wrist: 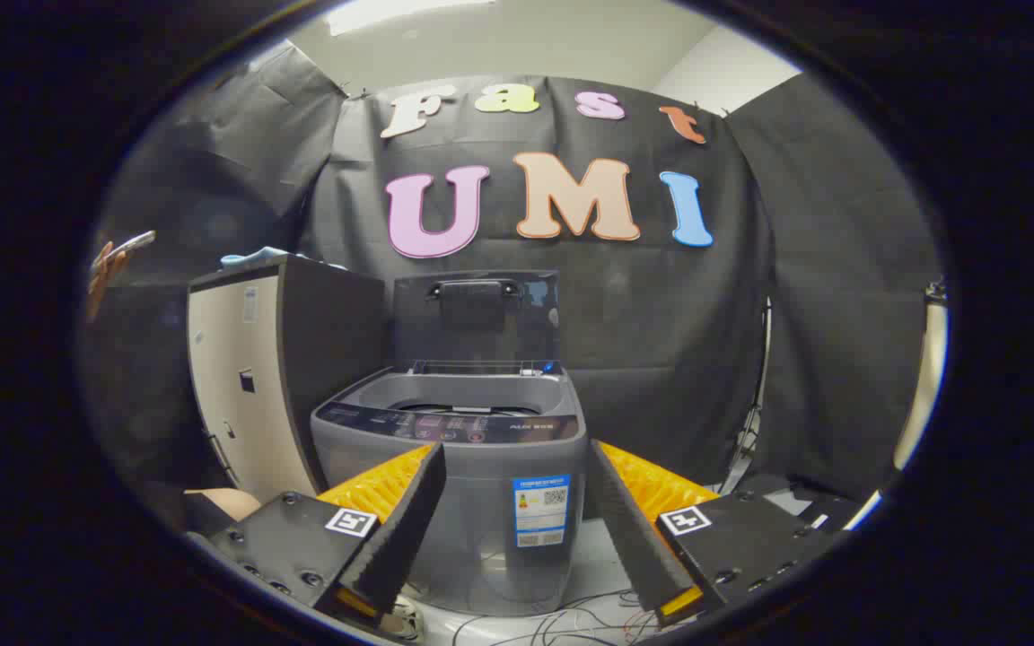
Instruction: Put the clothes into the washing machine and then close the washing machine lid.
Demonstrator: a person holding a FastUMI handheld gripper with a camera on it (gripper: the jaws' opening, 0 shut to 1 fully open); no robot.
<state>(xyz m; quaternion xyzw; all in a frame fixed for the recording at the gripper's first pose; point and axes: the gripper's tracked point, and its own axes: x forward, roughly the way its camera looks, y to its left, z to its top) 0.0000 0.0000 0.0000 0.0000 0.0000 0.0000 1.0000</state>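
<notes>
Claw: one gripper [517,529] is hovering with its two fingers [405,520] spread wide; nothing is sitting between them and neither finger is touching anything.
Washing machine: one grey top-loading washing machine [454,484] is standing just ahead of the claw, its front showing through the gap between the fingers.
Lid: one dark lid [477,318] is standing upright at the back of the machine, beyond the fingertips, so the tub is lying open.
Tub opening: one round opening [463,404] is showing under the raised lid; whether anything is lying inside cannot be told.
Control strip: one dark panel [450,426] is running across the machine's front rim, just above the fingertips.
Stickers: one sticker [541,511] is sitting on the machine's front, between the fingers and nearer the right one.
Cabinet: one tall cabinet [252,377] with a pale face is standing beyond the left finger, just beside the machine.
Clothes: one light blue piece of cloth [252,257] is lying on top of the cabinet, well beyond the left finger and apart from the claw.
Cables: several thin cables [571,619] are trailing on the pale floor below the fingers, at the machine's foot.
</notes>
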